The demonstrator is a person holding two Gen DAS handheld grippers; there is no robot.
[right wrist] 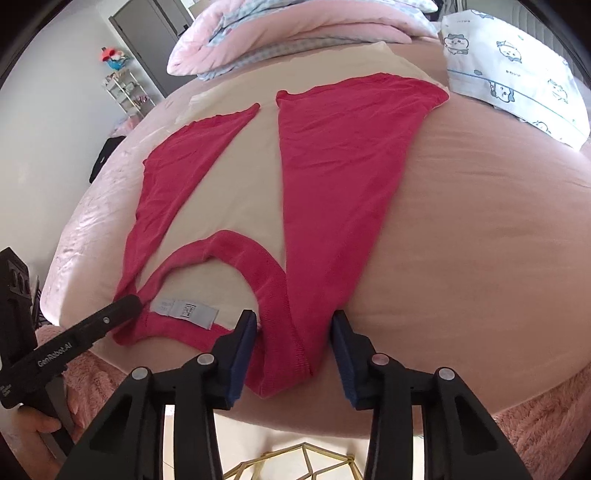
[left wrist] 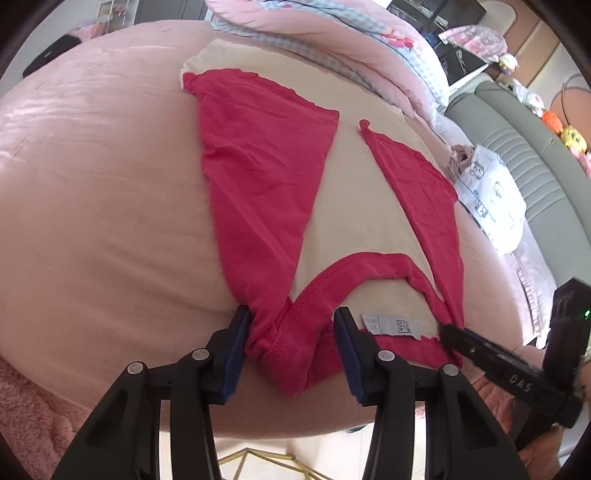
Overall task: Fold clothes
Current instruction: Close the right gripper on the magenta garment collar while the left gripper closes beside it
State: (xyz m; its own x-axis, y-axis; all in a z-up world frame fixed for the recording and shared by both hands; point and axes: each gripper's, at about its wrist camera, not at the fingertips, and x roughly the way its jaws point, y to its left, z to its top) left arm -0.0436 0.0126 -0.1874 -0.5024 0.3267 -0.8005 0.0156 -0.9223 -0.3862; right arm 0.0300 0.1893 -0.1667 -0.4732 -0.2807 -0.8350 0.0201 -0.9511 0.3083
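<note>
**A:** ok so from where I'm standing, the left gripper [left wrist: 291,350] has its blue pads either side of a bunched-up shoulder of the red-and-cream shirt [left wrist: 266,177], right at the near edge of the bed [left wrist: 92,221]. The left pad touches the fabric, but the right pad sits beside the collar with a gap, so I'd call it unclenched, not gripping.

**B:** and the right gripper [right wrist: 295,354]? Same deal?

**A:** pretty much. The other shoulder fold runs between its pads. The fabric looks to brush both pads, but I can't see it squeezed, so honestly can't tell if it's clamped.

**B:** where's the rest of the shirt?

**A:** spread flat across the pink bed, running away from both grippers, collar and neck label [left wrist: 391,326] nearest, red side panels fanning out to the far end. A folded pink quilt [right wrist: 295,33] is at the far side, and a white cartoon-print pillow [right wrist: 517,74] far right.

**B:** anything you can't make out?

**A:** the label text is too small to read. The shirt's far hem tucks near the quilt, hard to tell if they're touching. Only part of the person's left hand [right wrist: 33,424] shows.
</note>
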